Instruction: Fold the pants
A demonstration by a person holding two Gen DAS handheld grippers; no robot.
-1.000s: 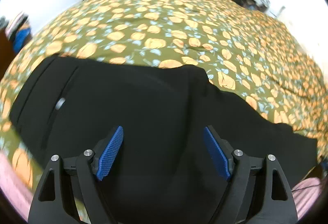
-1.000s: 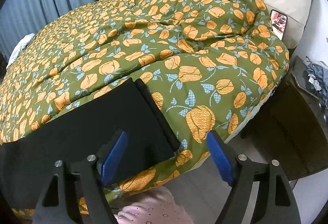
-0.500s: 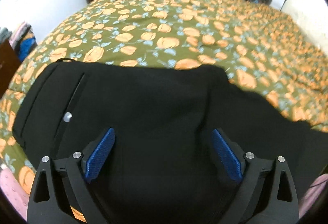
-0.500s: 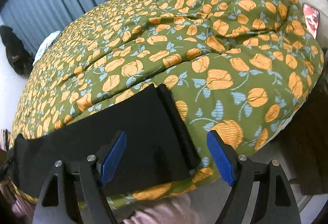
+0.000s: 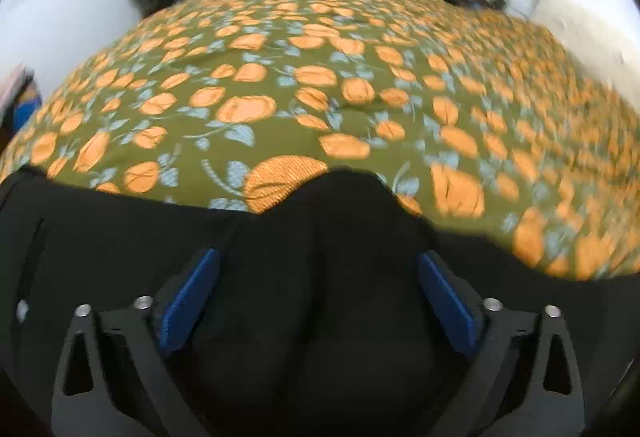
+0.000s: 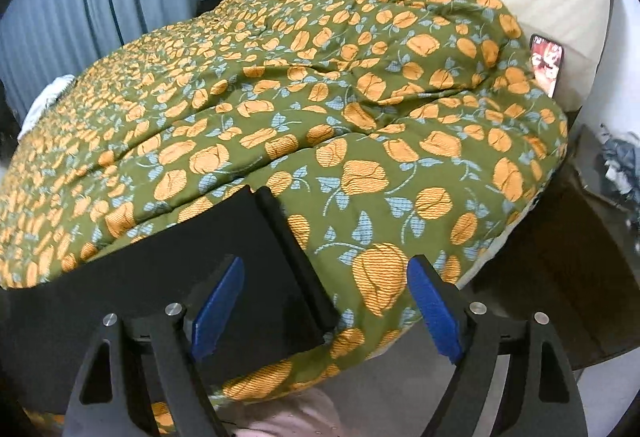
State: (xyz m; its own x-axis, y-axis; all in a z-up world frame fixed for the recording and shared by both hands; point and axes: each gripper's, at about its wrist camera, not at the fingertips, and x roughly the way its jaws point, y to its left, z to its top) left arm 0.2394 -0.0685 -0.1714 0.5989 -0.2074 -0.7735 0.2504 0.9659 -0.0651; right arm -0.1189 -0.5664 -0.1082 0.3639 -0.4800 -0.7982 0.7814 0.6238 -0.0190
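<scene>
Left wrist view first: your left gripper [image 5: 318,291] hangs with its blue-padded jaws spread wide and nothing between them, low over the black fabric pants [image 5: 120,257], which lie flat along the near edge of the olive quilted bedspread printed with orange flowers [image 5: 320,77]. A raised peak of the dark cloth sits straight ahead of the jaws, and a small silver button [image 5: 22,311] shows at the far left, so you are probably over the seat and waist end. The picture is blurred, so I cannot tell whether the pads touch the cloth. Right wrist view next: your right gripper [image 6: 322,307] is likewise wide open and empty, poised above the squared leg hem [image 6: 288,261], where the two layers stack with the edges slightly offset. The hem lies close to the side of the bed. To start the fold well, bring each open jaw down so that it straddles both layers, bite well in from the edge, and close firmly before lifting. Keep the two ends level as you carry the hem towards the waist, or the offset layers may slide apart.
</scene>
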